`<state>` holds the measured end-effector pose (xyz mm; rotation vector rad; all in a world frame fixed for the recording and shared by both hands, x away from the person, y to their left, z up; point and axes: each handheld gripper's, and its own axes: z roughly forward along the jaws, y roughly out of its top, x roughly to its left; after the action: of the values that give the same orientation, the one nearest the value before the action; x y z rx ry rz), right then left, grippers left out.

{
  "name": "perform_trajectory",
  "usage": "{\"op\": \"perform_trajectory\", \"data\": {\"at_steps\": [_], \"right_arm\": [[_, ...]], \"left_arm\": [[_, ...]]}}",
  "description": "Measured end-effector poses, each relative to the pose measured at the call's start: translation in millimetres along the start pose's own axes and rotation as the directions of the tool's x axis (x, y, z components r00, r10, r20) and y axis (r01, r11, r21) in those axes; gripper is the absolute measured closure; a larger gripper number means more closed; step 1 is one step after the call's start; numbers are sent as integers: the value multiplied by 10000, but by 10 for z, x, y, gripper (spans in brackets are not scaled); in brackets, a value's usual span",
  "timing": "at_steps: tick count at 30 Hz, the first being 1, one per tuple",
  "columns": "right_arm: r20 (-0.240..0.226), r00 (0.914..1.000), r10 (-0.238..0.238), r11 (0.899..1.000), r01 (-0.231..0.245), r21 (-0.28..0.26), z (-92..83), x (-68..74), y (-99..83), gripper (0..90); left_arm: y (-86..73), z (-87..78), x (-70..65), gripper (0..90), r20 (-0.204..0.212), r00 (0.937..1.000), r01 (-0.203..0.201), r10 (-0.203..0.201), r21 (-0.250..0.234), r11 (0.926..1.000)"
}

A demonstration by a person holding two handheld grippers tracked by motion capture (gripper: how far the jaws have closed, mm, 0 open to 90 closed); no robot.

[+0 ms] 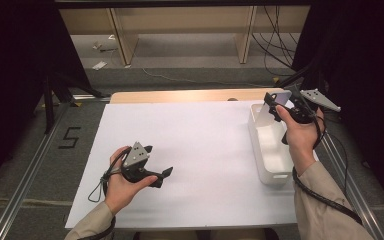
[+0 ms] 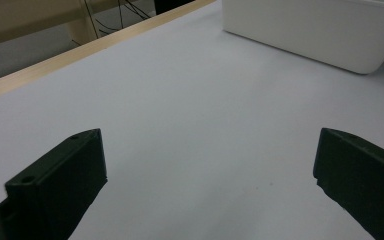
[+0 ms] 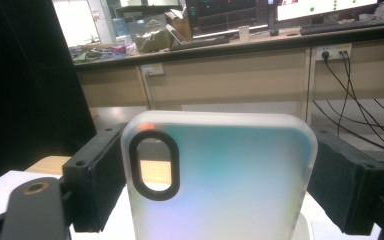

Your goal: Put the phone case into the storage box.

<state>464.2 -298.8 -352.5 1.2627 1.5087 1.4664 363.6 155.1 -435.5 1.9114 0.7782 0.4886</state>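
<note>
Phone case (image 3: 220, 180) clamped in right tool (image 3: 215, 185), camera cutout visible.

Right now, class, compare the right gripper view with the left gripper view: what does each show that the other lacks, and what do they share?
In the right gripper view, the right gripper grips a frosted phone case by its two sides; the case has an oval camera cut-out, and a desk with monitors stands behind it. In the left gripper view, the left gripper stands open with nothing between its jaws, above the white table sheet, with a white bin beyond. Both views have two black jaws rising from the bottom and a strip of the table's wooden edge.
</note>
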Motion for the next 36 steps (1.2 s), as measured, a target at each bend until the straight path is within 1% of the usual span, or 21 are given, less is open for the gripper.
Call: {"op": "perform_trajectory", "data": {"at_steps": [36], "right_arm": [[213,9998,-6,10000,6,-4,-2,-66,1,179]], "left_arm": [[-2,-1,2,0,-22,10000,-10,10,-8,10000]]}}
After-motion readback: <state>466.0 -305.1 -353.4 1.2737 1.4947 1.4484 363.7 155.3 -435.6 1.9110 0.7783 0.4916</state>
